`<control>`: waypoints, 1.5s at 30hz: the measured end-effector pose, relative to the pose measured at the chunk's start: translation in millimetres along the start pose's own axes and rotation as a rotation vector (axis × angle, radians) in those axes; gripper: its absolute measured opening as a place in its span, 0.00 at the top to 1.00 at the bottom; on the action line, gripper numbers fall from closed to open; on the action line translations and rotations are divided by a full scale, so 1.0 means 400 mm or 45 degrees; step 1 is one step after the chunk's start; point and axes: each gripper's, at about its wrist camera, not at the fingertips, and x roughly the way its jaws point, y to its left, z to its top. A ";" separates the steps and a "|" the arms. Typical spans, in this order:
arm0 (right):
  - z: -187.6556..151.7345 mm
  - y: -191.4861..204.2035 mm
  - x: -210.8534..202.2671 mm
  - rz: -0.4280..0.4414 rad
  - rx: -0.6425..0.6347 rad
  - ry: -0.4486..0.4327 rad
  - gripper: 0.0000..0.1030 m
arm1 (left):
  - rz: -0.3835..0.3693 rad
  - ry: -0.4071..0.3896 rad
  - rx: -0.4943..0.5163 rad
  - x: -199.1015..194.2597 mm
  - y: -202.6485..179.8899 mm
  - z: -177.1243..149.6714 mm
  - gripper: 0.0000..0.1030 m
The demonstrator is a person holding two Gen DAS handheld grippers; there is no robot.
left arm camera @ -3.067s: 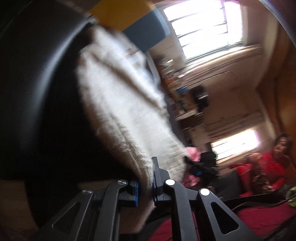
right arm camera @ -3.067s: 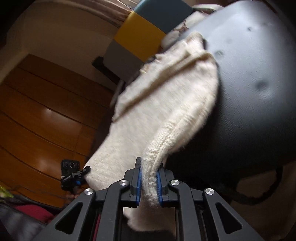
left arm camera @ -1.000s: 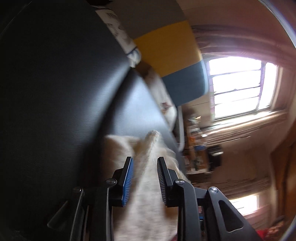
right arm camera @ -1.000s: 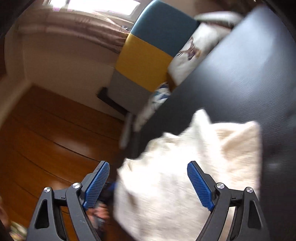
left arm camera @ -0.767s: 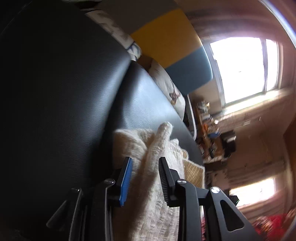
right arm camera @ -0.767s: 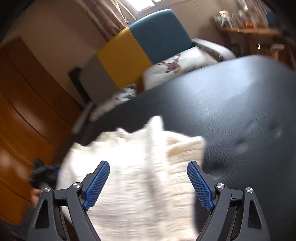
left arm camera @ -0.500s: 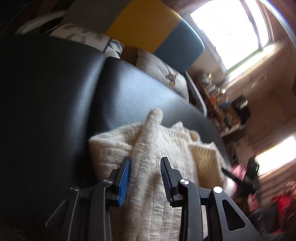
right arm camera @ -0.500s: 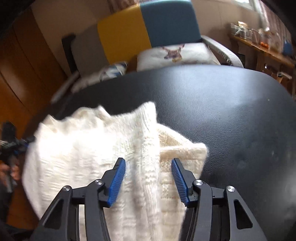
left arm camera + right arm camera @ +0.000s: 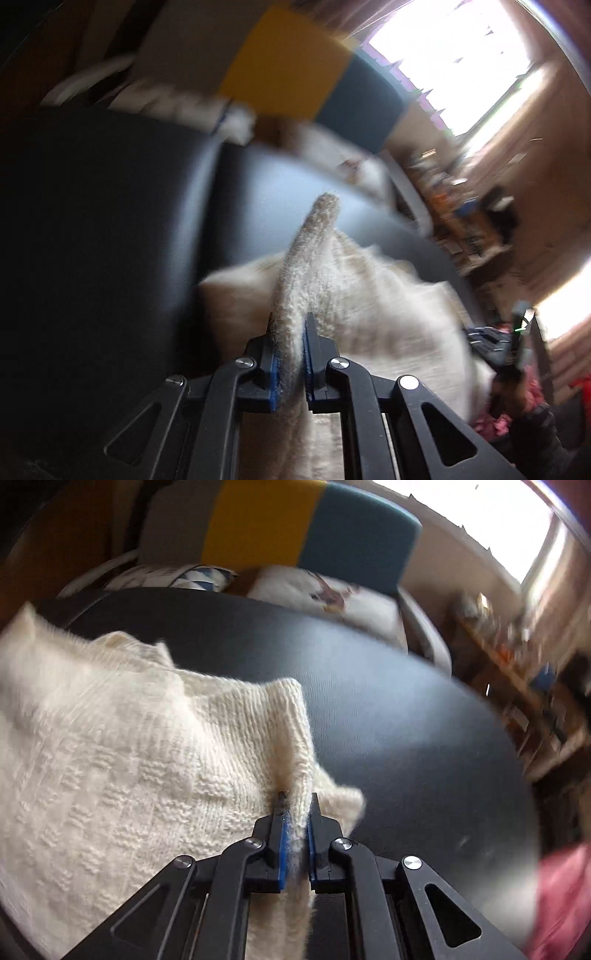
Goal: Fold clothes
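A cream knitted sweater (image 9: 110, 760) lies on a black leather surface (image 9: 388, 709). My right gripper (image 9: 295, 812) is shut on a raised fold at the sweater's right edge, and a ribbed corner stands up just ahead of it. In the left wrist view the same sweater (image 9: 369, 314) is blurred. My left gripper (image 9: 290, 332) is shut on a long ribbed strip of it that rises forward between the blue pads.
A grey, yellow and blue chair back (image 9: 288, 528) with printed cushions (image 9: 332, 594) stands behind the black surface. Bright windows (image 9: 461, 55) and cluttered shelves (image 9: 535, 686) fill the right. A person's hand holds the other gripper (image 9: 513, 350) at the right. Pink cloth (image 9: 561, 893) lies lower right.
Both grippers were open around the sweater a second ago and have since shut on folds of it. The sweater has been laid on the black surface after hanging three seconds ago.
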 end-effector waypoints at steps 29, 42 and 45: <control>0.081 0.179 -0.022 0.304 -0.038 -0.138 0.84 | 0.071 0.081 0.375 0.105 -0.226 -0.019 0.96; 0.127 0.163 0.005 0.204 0.077 -0.192 0.91 | 0.124 -0.060 0.328 0.197 -0.228 0.023 0.96; 0.109 0.157 0.057 0.198 0.161 -0.138 0.85 | 0.104 -0.034 0.305 0.219 -0.221 0.020 0.95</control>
